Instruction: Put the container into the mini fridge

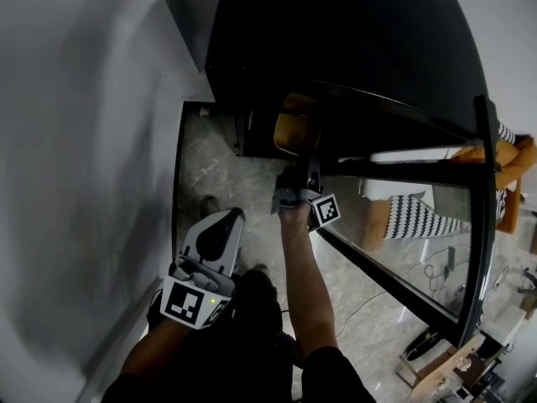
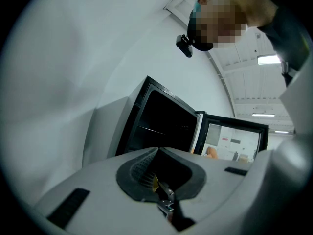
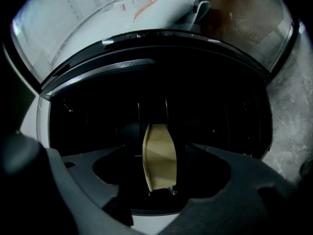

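The black mini fridge (image 1: 336,32) stands with its glass door (image 1: 436,175) swung open to the right. My right gripper (image 1: 298,179) reaches level into the dark inside. A tan container (image 1: 294,128) sits just past its tips. In the right gripper view the container (image 3: 159,155) stands upright between the jaws of the right gripper (image 3: 159,180). Dark gaps show on both sides of it, so the jaws are open. My left gripper (image 1: 225,221) hangs back at the lower left, shut and empty. The left gripper view shows its jaws (image 2: 159,151) together, with the fridge (image 2: 161,124) beyond.
A grey wall (image 1: 84,141) runs along the left, close to the fridge. The marble floor (image 1: 210,166) lies in front. The open door's lower edge (image 1: 394,288) crosses diagonally beside my right arm. Cables and furniture (image 1: 436,351) sit at the lower right.
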Demonstrator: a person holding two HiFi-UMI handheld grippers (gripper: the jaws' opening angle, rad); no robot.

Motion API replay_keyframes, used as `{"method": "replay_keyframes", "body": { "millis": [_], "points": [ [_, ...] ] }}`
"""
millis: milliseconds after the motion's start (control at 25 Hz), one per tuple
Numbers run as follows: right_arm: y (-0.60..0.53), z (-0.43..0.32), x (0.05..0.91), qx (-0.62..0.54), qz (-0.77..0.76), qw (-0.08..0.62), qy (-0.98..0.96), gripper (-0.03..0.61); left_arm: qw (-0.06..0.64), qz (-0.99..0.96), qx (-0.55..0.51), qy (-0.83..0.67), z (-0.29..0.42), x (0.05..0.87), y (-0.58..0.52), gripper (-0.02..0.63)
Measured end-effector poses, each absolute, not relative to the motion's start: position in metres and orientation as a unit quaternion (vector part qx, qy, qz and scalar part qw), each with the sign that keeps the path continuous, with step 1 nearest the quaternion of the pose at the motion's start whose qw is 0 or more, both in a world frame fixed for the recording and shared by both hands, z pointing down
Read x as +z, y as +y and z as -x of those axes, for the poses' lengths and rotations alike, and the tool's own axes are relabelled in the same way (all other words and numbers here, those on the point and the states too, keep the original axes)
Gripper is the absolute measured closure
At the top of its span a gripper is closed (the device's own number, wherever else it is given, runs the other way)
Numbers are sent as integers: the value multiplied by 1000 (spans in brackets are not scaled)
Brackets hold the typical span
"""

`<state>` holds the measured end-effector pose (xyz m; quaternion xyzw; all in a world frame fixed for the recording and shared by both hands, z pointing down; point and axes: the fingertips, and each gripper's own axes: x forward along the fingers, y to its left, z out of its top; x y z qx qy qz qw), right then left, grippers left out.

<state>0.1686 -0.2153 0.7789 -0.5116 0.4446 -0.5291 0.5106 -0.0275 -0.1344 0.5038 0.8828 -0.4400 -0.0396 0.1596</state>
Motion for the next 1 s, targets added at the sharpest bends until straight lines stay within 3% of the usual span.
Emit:
{"method": "replay_keyframes", "body": {
  "millis": [360,560,1000],
  "points": [
    [-212,-145,776,-538,494,499,467,284,163,-879,-43,-445,30,504,-135,607],
    [-217,-145,777,-537,507,494,459,359,163,-880,-43,-444,32,504,-138,607],
    [-232,-155,780,-533,514,501,448,373,166,-877,-43,-449,36,506,-145,607]
  ]
}}
